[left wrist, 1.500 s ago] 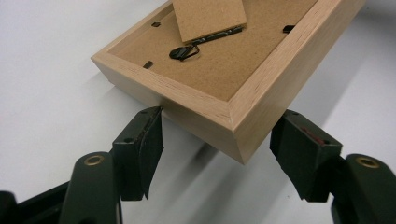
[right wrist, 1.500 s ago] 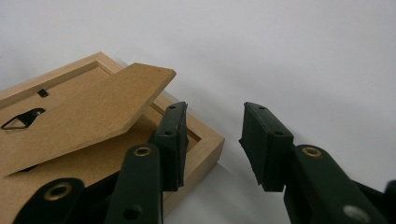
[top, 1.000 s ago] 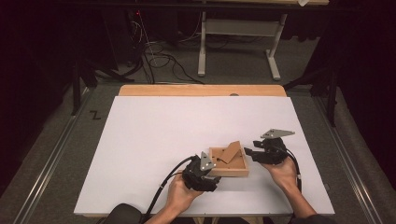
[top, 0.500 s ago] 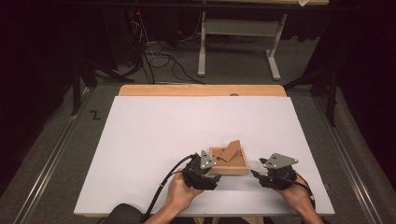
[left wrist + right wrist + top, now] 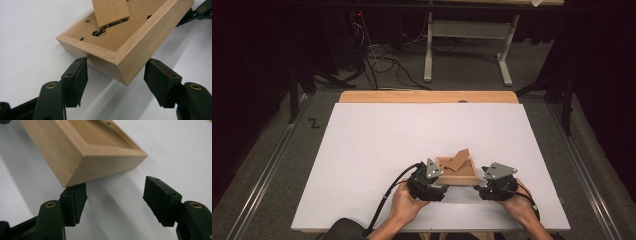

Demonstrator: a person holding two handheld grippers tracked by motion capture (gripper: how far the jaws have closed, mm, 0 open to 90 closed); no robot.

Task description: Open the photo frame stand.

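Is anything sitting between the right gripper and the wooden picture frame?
No. In the right gripper view, only bare white tabletop separates the open right gripper from the light wooden picture frame corner.

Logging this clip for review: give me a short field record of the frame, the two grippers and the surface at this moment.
object: wooden picture frame, lying back side up, its cardboard stand raised
surface: white table top
left gripper: jaws open, a near corner of the frame between them; whether the pads touch it is unclear
right gripper: jaws open after just widening, set at the frame's other near corner, nothing clamped
hands: left hand and right hand, one on each gripper
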